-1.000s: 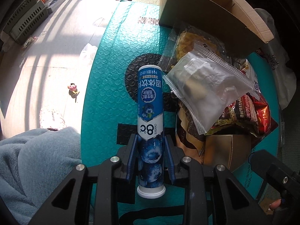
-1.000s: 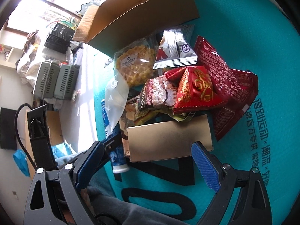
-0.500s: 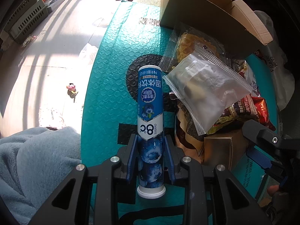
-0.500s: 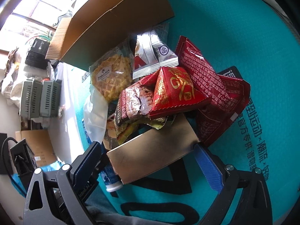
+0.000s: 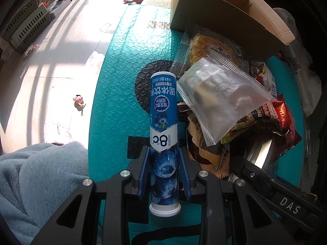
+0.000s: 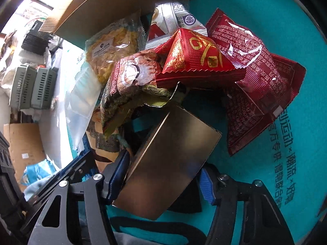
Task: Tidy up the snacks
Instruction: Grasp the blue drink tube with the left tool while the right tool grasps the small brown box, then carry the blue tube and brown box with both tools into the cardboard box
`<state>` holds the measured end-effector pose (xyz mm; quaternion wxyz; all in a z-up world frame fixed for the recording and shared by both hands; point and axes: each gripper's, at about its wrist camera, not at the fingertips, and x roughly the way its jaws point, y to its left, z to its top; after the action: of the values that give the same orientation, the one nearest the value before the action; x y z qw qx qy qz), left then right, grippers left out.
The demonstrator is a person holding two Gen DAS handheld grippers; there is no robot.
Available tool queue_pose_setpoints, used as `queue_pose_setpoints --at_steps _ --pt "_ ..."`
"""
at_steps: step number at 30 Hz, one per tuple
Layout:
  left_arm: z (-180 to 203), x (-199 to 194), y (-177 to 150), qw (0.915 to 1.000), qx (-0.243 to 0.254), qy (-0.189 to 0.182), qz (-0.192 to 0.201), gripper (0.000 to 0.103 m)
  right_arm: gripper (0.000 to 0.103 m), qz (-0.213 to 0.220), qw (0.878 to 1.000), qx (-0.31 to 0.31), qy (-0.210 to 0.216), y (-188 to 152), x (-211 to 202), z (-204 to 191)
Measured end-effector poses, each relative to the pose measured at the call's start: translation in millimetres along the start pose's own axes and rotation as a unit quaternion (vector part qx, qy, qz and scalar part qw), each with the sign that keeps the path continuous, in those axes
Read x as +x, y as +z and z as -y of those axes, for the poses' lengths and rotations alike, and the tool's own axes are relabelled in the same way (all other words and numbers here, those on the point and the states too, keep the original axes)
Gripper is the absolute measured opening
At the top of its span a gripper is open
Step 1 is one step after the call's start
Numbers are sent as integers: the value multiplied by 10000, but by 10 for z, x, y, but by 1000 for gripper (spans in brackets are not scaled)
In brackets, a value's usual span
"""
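My left gripper (image 5: 163,151) is shut on a blue drink-tablet tube (image 5: 162,110), held above the teal mat (image 5: 122,81) beside the snack pile. In the right wrist view a gold box (image 6: 173,153) sits tilted between the blue pads of my right gripper (image 6: 163,175). Its jaws are closing and both pads touch the box's sides. Behind the box lie a red triangular packet (image 6: 196,61), dark red packets (image 6: 255,77), a brown foil packet (image 6: 130,85) and a waffle pack (image 6: 110,53). A clear zip bag (image 5: 220,94) tops the pile.
An open cardboard box (image 5: 214,4) stands at the mat's far edge behind the pile. Grey-blue fleece (image 5: 36,179) lies at the near left. Grey crates (image 6: 32,89) and a small pink toy (image 5: 78,99) are on the sunlit floor.
My right gripper came down over the gold box and its jaws narrowed onto it; the box now tilts up on one side. The left gripper and tube have stayed put.
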<state>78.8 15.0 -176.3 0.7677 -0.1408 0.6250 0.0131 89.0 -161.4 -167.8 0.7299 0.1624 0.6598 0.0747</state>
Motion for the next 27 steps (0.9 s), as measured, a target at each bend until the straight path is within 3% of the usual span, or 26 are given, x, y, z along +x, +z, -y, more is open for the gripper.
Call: queue_pose_setpoints --at_steps 1,2,7,12,27 --pt "1 -15 -2 10000 -7 -33 14 28 46 8 10000 -23 13 -15 -17 24" --pt "2 -37 -5 10000 -17 -71 32 28 44 8 10000 -30 37 -29 -38 62" --pt "-45 -156 -53 9994 -84 -300 141 28 43 136 9995 -139 244 -110 -161 149" --pt "-48 -335 -150 9985 -65 -470 274 28 43 495 9964 -689 39 -247 -354 76" --pt "-18 -676 -262 9967 0 -498 646 28 43 656 9933 -853 422 -410 -569 138"
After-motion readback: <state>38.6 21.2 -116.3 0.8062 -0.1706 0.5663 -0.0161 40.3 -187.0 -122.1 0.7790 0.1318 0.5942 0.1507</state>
